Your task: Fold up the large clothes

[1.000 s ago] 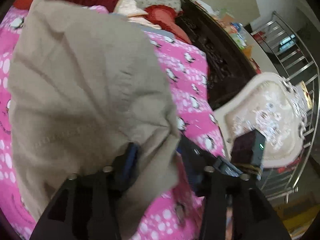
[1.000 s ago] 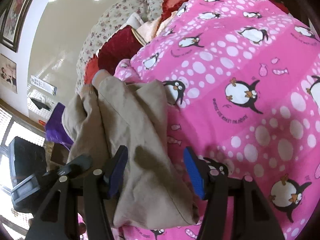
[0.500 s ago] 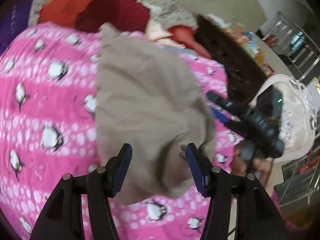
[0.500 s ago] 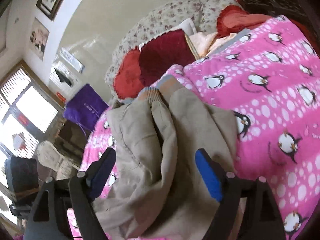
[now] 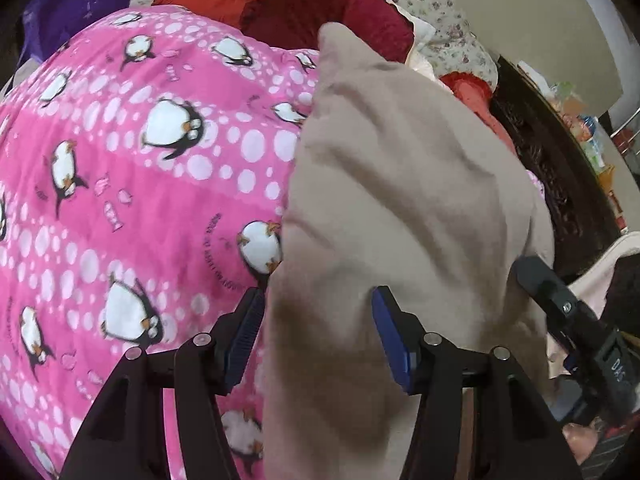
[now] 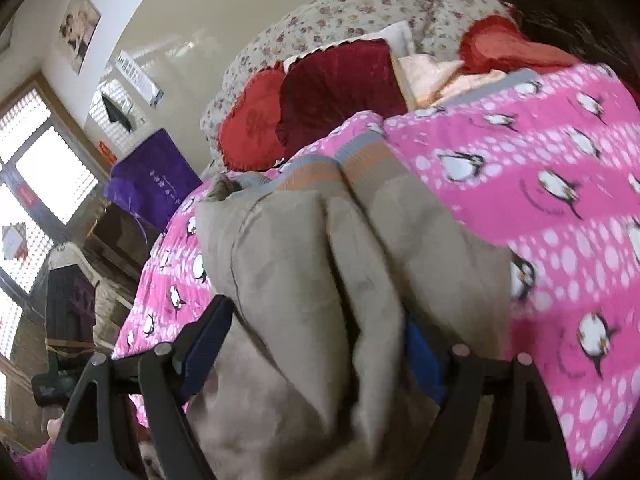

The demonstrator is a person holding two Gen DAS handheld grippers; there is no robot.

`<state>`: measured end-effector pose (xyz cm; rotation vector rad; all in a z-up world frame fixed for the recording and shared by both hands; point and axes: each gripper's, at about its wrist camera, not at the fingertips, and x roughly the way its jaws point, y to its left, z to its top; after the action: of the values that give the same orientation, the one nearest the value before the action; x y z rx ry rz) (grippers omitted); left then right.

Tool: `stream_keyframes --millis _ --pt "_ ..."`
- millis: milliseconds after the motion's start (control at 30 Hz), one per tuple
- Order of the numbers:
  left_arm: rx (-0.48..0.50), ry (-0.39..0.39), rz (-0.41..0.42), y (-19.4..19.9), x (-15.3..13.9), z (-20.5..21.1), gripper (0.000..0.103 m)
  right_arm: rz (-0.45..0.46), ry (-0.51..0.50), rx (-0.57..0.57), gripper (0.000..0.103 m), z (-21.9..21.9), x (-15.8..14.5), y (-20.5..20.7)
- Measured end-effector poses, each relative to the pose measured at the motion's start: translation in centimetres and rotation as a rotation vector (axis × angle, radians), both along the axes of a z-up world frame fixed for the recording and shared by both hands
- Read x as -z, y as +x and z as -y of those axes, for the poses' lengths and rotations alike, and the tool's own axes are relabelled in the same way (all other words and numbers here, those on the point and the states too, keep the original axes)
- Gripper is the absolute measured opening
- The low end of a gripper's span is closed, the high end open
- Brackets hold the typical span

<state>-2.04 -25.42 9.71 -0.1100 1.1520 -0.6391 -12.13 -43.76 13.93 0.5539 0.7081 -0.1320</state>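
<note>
Where pillows (image 5: 320, 12) crowd, garment (image 5: 400, 200) lies.

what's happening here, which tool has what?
A person is folding a beige garment on a bed with a pink penguin blanket. The left tool sits with the garment's near edge between its fingers, which look open around the cloth, not pinching it. The right tool has bunched folds between its fingers and is closing. Striped cuffs lie at the far end.
</note>
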Motion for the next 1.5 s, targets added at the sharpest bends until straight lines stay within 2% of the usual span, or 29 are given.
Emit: stream_keyframes --millis 33,100,167,200,300,367,400,433,533,633,800,867,933,1067,1167,1300,1500 --pt "0.002 0.001 0.007 0.1 -0.1 0.5 0.043 0.008 -0.015 -0.015 0.072 -0.3 -0.1 0.5" --pt "0.006 -0.007 0.028 0.1 -0.7 1.3 0.044 0.016 -0.075 -0.029 0.021 -0.7 -0.5 1.1" --pt "0.013 -0.020 0.063 0.2 -1.6 1.8 0.044 0.045 -0.102 -0.012 0.012 -0.5 -1.2 0.7" --pt "0.018 -0.026 0.085 0.2 -2.0 2.1 0.044 0.076 -0.101 -0.001 0.010 -0.2 -1.6 0.0" --pt "0.032 0.014 0.120 0.5 -1.9 3.7 0.044 0.113 -0.115 0.070 0.009 1.1 -1.5 -2.0" --pt "0.044 0.044 0.083 1.3 -0.5 4.9 0.044 0.083 -0.075 0.130 0.009 2.7 0.1 -2.5" --pt "0.048 0.073 0.068 1.6 0.3 5.5 0.049 0.062 -0.039 0.152 0.009 3.6 1.1 -2.5" --pt "0.048 0.098 0.068 1.7 0.8 5.9 0.050 0.040 -0.014 0.174 0.009 4.3 2.2 -2.4" --pt "0.068 0.143 0.122 1.1 0.9 6.7 0.050 -0.002 -0.002 0.184 0.009 5.1 4.2 -1.9" --pt "0.078 0.153 0.147 0.8 0.9 6.7 0.050 -0.014 0.000 0.168 0.010 5.3 4.1 -1.9" --pt "0.061 0.149 0.136 0.1 0.2 5.3 0.050 -0.033 -0.057 0.166 0.038 4.4 1.3 -3.0" --pt "0.067 0.156 0.147 -0.6 -0.2 5.0 0.050 -0.018 -0.122 0.194 0.065 3.5 -0.4 -3.5" --pt "0.078 0.169 0.160 -1.4 -0.7 4.9 0.050 0.016 -0.162 0.180 0.070 2.7 -1.7 -3.7" --pt "0.091 0.183 0.153 -2.5 -0.6 4.8 0.050 -0.022 -0.203 0.108 0.069 1.9 -2.0 -1.3" --pt "0.089 0.184 0.154 -3.3 -0.6 4.2 0.050 -0.093 -0.200 0.139 0.039 2.9 -0.4 0.7" --pt "0.091 0.184 0.149 -4.1 -0.3 3.3 0.050 -0.132 -0.110 0.191 0.038 5.1 2.2 1.5" --pt "0.087 0.195 0.142 -4.9 0.4 3.0 0.050 -0.158 -0.166 0.172 0.038 3.6 1.4 0.7"
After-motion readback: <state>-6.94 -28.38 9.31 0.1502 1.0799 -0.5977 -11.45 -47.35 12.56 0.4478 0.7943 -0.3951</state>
